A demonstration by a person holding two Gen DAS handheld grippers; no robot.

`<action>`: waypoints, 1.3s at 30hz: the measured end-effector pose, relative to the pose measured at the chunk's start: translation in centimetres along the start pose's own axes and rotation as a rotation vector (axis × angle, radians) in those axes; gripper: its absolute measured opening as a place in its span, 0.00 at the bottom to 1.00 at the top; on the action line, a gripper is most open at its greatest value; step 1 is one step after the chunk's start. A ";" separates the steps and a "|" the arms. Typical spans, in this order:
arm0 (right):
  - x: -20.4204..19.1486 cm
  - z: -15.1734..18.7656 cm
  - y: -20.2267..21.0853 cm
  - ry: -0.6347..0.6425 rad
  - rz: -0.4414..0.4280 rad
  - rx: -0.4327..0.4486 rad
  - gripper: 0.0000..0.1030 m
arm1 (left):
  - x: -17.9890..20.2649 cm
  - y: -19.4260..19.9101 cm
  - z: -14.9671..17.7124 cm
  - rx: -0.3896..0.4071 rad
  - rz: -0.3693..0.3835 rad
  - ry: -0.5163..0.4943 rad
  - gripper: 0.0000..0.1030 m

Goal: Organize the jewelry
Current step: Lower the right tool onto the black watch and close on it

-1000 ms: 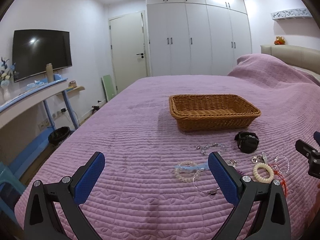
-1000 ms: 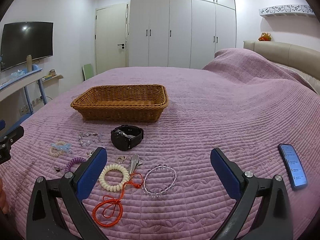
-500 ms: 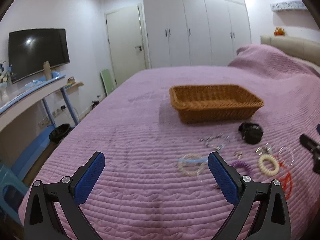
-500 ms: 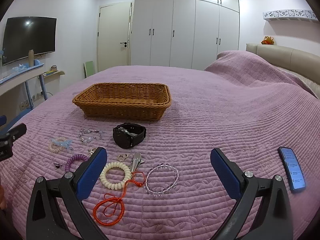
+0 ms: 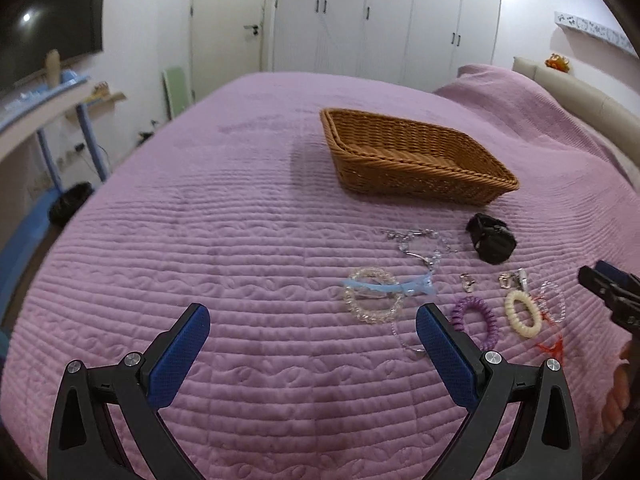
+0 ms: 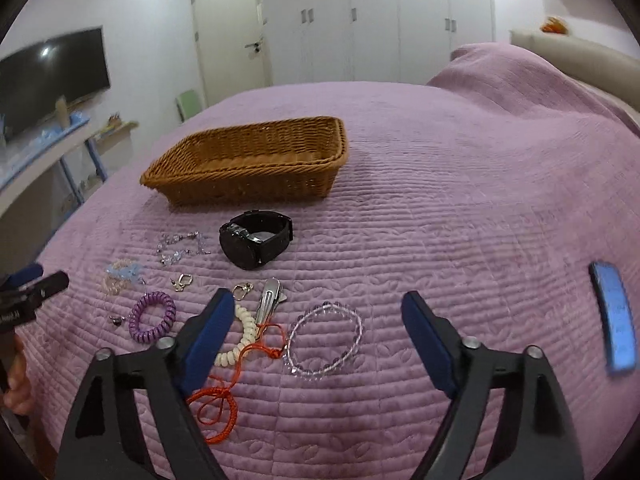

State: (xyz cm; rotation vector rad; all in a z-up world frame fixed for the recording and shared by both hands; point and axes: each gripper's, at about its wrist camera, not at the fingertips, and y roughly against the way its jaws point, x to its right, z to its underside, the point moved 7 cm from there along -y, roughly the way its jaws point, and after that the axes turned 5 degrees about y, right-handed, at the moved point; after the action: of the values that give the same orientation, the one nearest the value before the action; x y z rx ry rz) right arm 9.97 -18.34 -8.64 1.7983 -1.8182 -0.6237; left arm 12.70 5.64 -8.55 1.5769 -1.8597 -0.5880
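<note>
An empty wicker basket (image 5: 416, 156) (image 6: 248, 168) sits on the purple bedspread. In front of it lie a black watch (image 6: 256, 244) (image 5: 491, 239), a silver chain bracelet (image 5: 420, 242) (image 6: 182, 246), a clear bead bracelet with a blue clip (image 5: 372, 295), a purple coil tie (image 6: 153, 316) (image 5: 476, 320), a cream coil tie (image 5: 523, 314) (image 6: 244, 336), a silver hair clip (image 6: 269, 300), a red cord (image 6: 224, 392) and a clear bead bracelet (image 6: 325, 340). My left gripper (image 5: 312, 332) is open and empty above the bed, left of the jewelry. My right gripper (image 6: 318, 320) is open and empty over the clear bead bracelet.
A blue phone (image 6: 614, 316) lies on the bed at the right. The bed's left edge drops to a blue desk (image 5: 44, 96) and a wall TV (image 5: 56, 44). White wardrobes (image 5: 380, 20) and a door stand at the back.
Both grippers have tilted down and moved closer to the jewelry. The right gripper now sits over the clear bead bracelet. Both stay open.
</note>
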 end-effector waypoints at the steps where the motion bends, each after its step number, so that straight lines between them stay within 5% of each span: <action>1: -0.1 -0.3 -0.1 0.018 0.006 -0.005 0.78 | -0.1 -0.1 -0.2 -0.008 0.012 0.003 0.92; 14: -1.8 -5.5 -4.8 0.099 -0.070 -0.074 0.52 | -0.4 -3.7 -3.4 -0.146 0.063 -0.055 0.54; 18: -2.0 -6.1 -6.8 0.107 -0.078 -0.098 0.47 | -0.2 -5.0 -2.6 -0.208 0.105 -0.067 0.35; 21: -2.0 -6.1 -8.4 0.113 -0.084 -0.128 0.37 | 0.3 -5.7 -1.9 -0.222 0.094 -0.093 0.33; 25: -1.8 -5.6 -8.9 0.102 -0.099 -0.135 0.37 | 1.5 -4.5 -1.2 -0.184 0.148 -0.163 0.33; 29: -2.1 -5.1 -9.3 0.106 -0.120 -0.140 0.37 | 2.2 -3.7 -0.5 -0.191 0.124 -0.249 0.33; 37: -2.2 -5.0 -9.8 0.093 -0.131 -0.144 0.37 | 5.7 -0.5 2.0 -0.190 0.241 -0.244 0.33; 39: -2.1 -5.1 -9.8 0.092 -0.129 -0.145 0.37 | 6.1 -1.2 2.6 -0.225 0.206 -0.228 0.33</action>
State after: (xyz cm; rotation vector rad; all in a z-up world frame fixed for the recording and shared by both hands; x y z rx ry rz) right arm 20.81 -16.35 -11.05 1.8257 -1.5654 -0.6905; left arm 11.15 -0.70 -10.14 1.1970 -2.0105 -0.8788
